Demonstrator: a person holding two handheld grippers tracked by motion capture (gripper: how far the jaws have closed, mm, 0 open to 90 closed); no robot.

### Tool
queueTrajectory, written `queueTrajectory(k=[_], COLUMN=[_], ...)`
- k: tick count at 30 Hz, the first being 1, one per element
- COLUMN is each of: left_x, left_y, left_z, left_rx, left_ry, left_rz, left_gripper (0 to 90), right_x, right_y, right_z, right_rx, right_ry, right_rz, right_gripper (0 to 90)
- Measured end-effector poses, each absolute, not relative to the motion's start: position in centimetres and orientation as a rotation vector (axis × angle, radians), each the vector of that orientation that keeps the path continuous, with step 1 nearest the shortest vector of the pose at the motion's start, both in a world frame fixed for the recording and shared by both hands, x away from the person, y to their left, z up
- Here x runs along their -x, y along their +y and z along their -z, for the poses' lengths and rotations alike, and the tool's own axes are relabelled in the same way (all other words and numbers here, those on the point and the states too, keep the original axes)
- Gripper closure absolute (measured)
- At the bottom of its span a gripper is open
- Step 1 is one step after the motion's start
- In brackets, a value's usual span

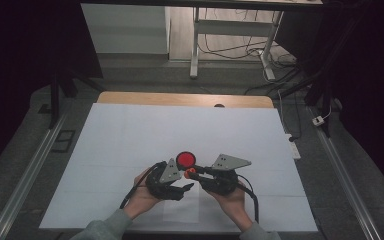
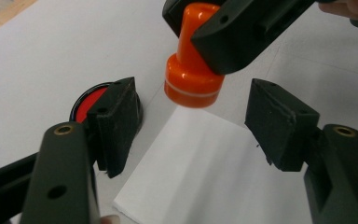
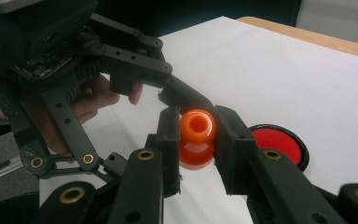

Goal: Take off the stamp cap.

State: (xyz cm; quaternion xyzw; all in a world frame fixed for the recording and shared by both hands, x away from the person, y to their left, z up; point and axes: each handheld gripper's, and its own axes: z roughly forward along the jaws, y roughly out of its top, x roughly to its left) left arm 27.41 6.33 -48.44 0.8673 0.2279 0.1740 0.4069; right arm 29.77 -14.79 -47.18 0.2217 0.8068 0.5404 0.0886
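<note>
The right gripper [image 3: 196, 140] has the orange stamp [image 3: 196, 135] clamped by its handle, jaws pressed on both sides, and the stamp hangs just above the paper slip [image 2: 205, 172] with its flat face tilted down toward it. So the pick-up is done; by my reading the actual press onto the slip is yet to come. The red ink pad [image 1: 185, 159] sits open on the white table cover [image 1: 130, 135], just beyond the two grippers, and whether the stamp has been inked I cannot tell

Over to the left gripper [image 2: 193, 126]: jaws standing apart, nothing between the pads, poised either side of the slip's far corner with the stamp's base hanging a little ahead of them. It looks set to steady the paper, though it isn't touching it from what I can see

In the high view both hands come in from the bottom, close together near the table's front edge, grippers angled in toward each other so the tips nearly meet over the slip. The right hand [image 1: 232, 200] holds its tool fairly level, pointing left; the left hand [image 1: 145, 197] points its own up and to the right
</note>
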Motion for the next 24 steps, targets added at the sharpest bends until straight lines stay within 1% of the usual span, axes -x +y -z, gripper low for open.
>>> queueTrajectory(k=[6, 14, 24], left_x=[-27.61, -27.81, -27.78], left_y=[6.12, 6.06, 5.86], left_z=[48.47, 48.58, 48.67], left_rx=[-2.186, -2.182, -2.191], left_ry=[0.585, 0.596, 0.580], left_rz=[-0.449, -0.453, -0.453], left_gripper=[38.8, 49.1, 54.6], right_x=[-29.80, -29.81, -29.87], right_y=[-14.79, -14.85, -14.91], right_z=[47.25, 47.30, 47.37], right_rx=[-0.661, -0.663, -0.670], right_ry=[2.402, 2.403, 2.402], right_rz=[-1.607, -1.604, -1.609], right_gripper=[72.3, 72.3, 72.3])
